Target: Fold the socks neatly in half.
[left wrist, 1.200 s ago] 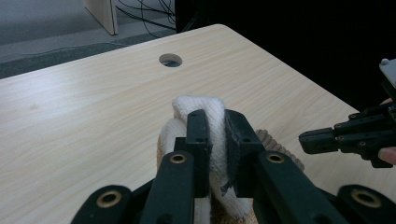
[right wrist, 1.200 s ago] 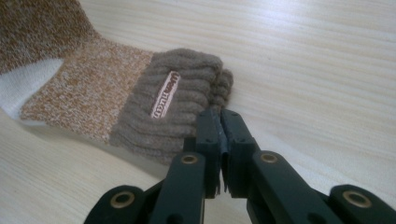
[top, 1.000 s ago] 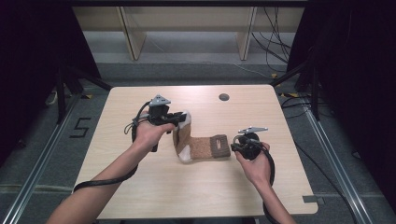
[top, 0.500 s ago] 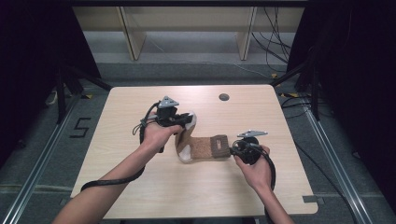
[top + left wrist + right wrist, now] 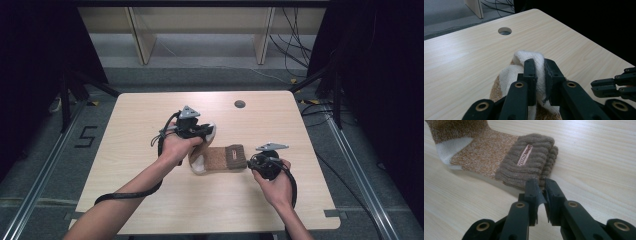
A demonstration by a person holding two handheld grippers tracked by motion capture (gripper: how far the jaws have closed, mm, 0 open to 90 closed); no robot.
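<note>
A brown sock (image 5: 220, 158) with a white toe and heel lies at the middle of the wooden table (image 5: 145, 112). My left gripper (image 5: 207, 132) is shut on the white toe (image 5: 524, 57) and holds it lifted and folded back over the foot; the left gripper view shows the jaws (image 5: 540, 62) pinching the white knit. The darker ribbed cuff (image 5: 531, 157) with a small label lies flat. My right gripper (image 5: 541, 182) is shut just in front of the cuff's edge with no cloth between its tips. In the high view the right gripper (image 5: 251, 161) sits at the cuff's right end.
A round cable hole (image 5: 239, 104) is in the table's far part. The table's right edge (image 5: 599, 47) drops into dark space. Pale shelf legs (image 5: 140, 35) and cables (image 5: 295, 30) stand beyond the far edge. The right gripper (image 5: 614, 85) shows low right in the left gripper view.
My left gripper has moved to the right with the white toe, bringing it over the sock's foot. The right hand has stayed by the cuff.
</note>
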